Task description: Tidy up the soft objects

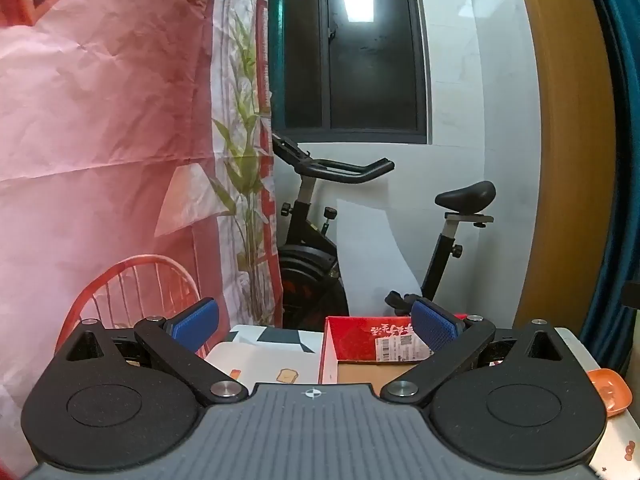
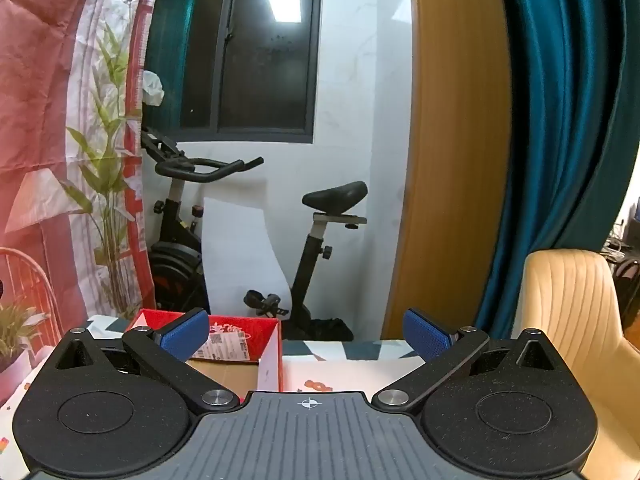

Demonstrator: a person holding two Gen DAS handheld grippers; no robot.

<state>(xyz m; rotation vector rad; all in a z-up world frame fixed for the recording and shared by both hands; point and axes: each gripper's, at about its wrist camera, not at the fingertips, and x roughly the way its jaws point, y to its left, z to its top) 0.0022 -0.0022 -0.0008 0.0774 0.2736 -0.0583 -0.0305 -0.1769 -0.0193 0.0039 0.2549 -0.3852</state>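
Note:
A red cardboard box (image 1: 362, 330) with an open top and a shipping label stands on the patterned table (image 1: 260, 356). It also shows in the right wrist view (image 2: 244, 330). My left gripper (image 1: 316, 326) is open and empty, held above the table in front of the box. My right gripper (image 2: 306, 330) is open and empty, with its left blue pad over the box's near edge. No soft object shows in either view.
An orange dish (image 1: 610, 394) sits at the table's right edge. An exercise bike (image 2: 320, 208) stands behind the table by the window. A red wire chair (image 1: 132, 292) is at the left, a beige chair (image 2: 572, 320) at the right, a small plant (image 2: 16, 328) at far left.

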